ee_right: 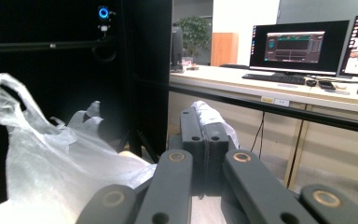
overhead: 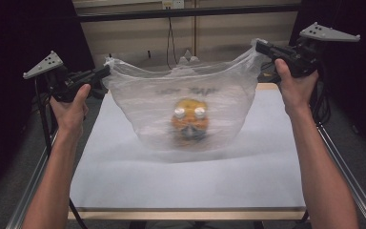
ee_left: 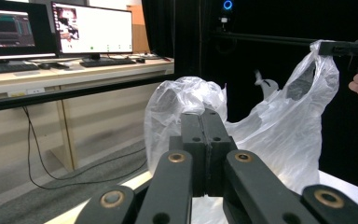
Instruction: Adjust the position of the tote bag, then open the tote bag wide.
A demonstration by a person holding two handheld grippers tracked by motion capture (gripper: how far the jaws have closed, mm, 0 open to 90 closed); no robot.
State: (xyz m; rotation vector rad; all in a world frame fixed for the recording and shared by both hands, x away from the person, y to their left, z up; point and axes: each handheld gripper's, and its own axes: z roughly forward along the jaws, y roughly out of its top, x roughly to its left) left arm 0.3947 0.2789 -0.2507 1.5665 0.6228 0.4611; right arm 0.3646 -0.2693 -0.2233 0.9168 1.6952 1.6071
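Note:
A thin translucent plastic bag (overhead: 181, 102) hangs stretched between the two grippers above the white table (overhead: 186, 181). Inside it, near the bottom, sits an orange and yellow object with two white round caps (overhead: 189, 119), blurred by the plastic. My left gripper (overhead: 106, 71) is shut on the bag's left handle (ee_left: 186, 95), jaws pressed together. My right gripper (overhead: 259, 46) is shut on the right handle (ee_right: 209, 114). In the left gripper view the far handle (ee_left: 324, 51) shows pinched in the other gripper (ee_left: 349, 48). The bag's body (ee_right: 51, 158) spreads low at left in the right gripper view.
A desk with monitors (ee_left: 93, 30) and keyboards stands beyond the table. Black curtains and a dark frame bar (overhead: 186, 12) ring the work area. Metal rails (overhead: 343, 162) run along the table's sides. Cables (overhead: 43, 119) trail from the grippers.

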